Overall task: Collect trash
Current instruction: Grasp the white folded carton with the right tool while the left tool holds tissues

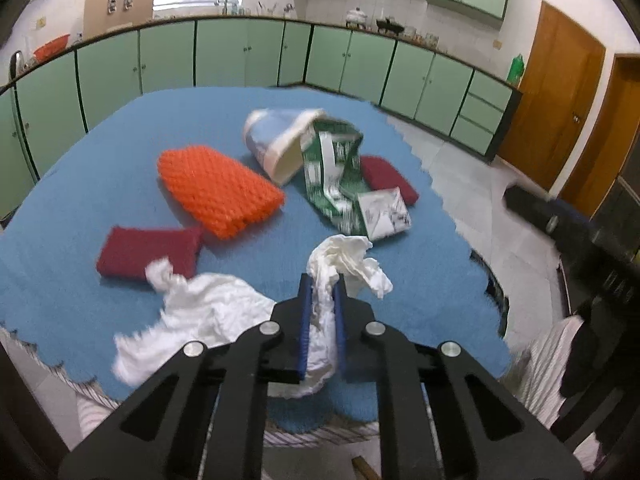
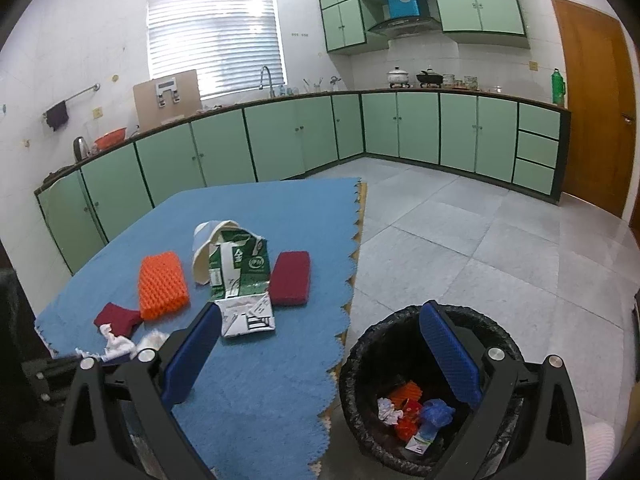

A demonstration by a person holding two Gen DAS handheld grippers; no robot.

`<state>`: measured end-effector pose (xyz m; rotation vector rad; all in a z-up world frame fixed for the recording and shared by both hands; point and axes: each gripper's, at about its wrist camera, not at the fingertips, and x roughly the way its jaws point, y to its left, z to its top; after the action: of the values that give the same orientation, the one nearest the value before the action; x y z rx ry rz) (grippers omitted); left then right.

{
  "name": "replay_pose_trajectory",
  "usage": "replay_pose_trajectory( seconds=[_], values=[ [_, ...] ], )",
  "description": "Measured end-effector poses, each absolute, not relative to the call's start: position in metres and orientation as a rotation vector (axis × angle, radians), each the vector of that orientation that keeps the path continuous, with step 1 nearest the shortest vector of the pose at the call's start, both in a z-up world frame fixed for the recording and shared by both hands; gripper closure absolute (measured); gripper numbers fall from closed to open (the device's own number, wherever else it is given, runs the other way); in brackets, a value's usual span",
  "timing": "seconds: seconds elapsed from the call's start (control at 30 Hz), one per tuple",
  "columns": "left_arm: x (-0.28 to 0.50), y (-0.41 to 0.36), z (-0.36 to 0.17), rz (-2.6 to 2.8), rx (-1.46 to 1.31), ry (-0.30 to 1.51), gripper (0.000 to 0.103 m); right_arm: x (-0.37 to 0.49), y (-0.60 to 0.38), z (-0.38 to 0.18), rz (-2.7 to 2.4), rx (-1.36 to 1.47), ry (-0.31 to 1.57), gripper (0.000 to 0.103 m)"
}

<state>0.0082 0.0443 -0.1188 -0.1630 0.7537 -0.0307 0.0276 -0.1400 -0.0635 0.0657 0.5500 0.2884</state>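
Note:
My left gripper is shut on a crumpled white tissue near the front edge of the blue mat. A second white tissue wad lies just to its left. Farther back lie a crushed green carton, a tipped white cup, an orange sponge and two dark red sponges. My right gripper hangs open and empty between the mat edge and a black-lined trash bin. The bin holds several scraps. The carton shows in the right wrist view too.
Green cabinets line the far walls, with wooden doors at the right. Grey floor tiles spread beyond the mat's jagged right edge. A chair draped with cloth stands at the right in the left wrist view.

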Motion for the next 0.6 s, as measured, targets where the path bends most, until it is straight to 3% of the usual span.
replay_pose_trajectory(
  seconds=[0.3,0.6],
  values=[
    [0.019,0.064,-0.085,0.025,-0.170,0.645,0.093,0.042,-0.124,-0.066,0.328,0.053,0.558,0.006],
    [0.032,0.093,-0.084,0.081,-0.188,0.645,0.093,0.063,-0.092,-0.089,0.374,0.013,0.618,0.006]
  ],
)
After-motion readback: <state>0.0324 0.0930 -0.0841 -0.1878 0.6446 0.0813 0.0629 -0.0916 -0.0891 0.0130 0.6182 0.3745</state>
